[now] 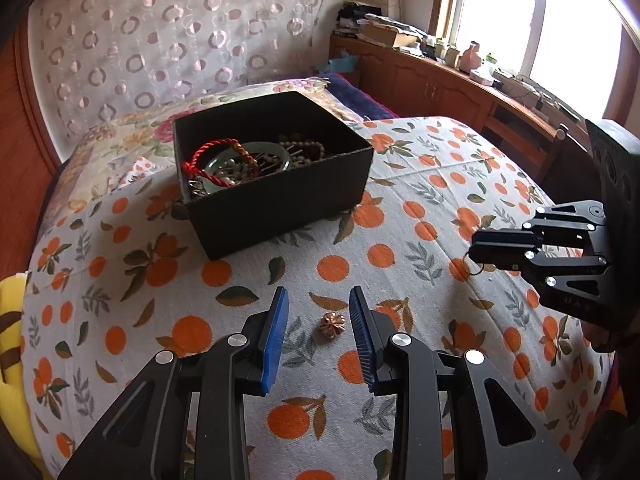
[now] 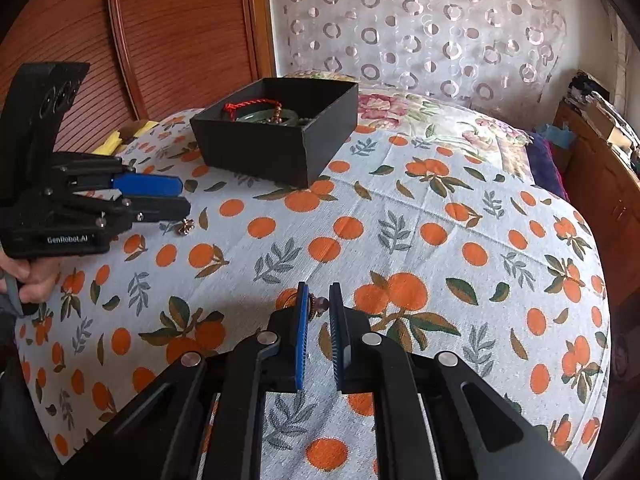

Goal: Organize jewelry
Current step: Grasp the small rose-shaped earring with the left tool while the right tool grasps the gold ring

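Note:
A black open box (image 1: 280,196) sits on the bed and holds a red cord (image 1: 208,156), a green bangle (image 1: 256,156) and bead strings. It also shows in the right wrist view (image 2: 276,148). A small copper flower earring (image 1: 331,325) lies on the bedspread between the open jaws of my left gripper (image 1: 319,300); it also shows in the right wrist view (image 2: 186,227). My right gripper (image 2: 319,292) is nearly closed on a second small flower earring (image 2: 320,305) with a wire hoop, held above the bed. In the left wrist view the right gripper (image 1: 478,254) shows a thin wire loop (image 1: 474,268) at its tips.
The bedspread (image 1: 400,220) has an orange fruit print. A floral pillow (image 1: 132,136) and purple blanket (image 1: 360,96) lie behind the box. A wooden cabinet (image 1: 460,92) with clutter runs along the window. A yellow cloth (image 1: 10,340) is at the bed's left edge.

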Tool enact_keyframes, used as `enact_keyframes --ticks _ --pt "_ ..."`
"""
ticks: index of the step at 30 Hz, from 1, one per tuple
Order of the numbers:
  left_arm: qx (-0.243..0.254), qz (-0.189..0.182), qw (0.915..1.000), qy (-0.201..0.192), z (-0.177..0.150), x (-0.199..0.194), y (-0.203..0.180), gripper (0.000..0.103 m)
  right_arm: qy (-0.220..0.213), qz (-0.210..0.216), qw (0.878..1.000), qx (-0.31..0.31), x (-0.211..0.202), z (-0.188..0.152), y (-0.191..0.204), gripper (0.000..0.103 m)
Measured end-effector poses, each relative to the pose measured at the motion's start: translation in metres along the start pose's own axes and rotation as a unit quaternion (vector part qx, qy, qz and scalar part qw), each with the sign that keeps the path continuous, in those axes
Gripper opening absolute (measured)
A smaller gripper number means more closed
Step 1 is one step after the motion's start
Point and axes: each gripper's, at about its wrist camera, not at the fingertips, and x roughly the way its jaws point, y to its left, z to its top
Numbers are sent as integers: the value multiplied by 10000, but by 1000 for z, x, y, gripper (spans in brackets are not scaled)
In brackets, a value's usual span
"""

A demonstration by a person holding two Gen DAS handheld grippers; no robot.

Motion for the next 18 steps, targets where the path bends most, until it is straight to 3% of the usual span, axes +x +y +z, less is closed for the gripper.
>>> enact_keyframes --ticks 13,17,18 --pt "157 -13 9996 221 -8 12 -11 29 -126 -9 9999 33 -2 6 -3 12" --pt "285 41 9993 221 -9 13 -17 14 -169 2 9999 21 -5 8 -1 12" --pt "280 13 9994 217 -9 13 -17 14 -170 0 9999 21 -4 8 -1 11"
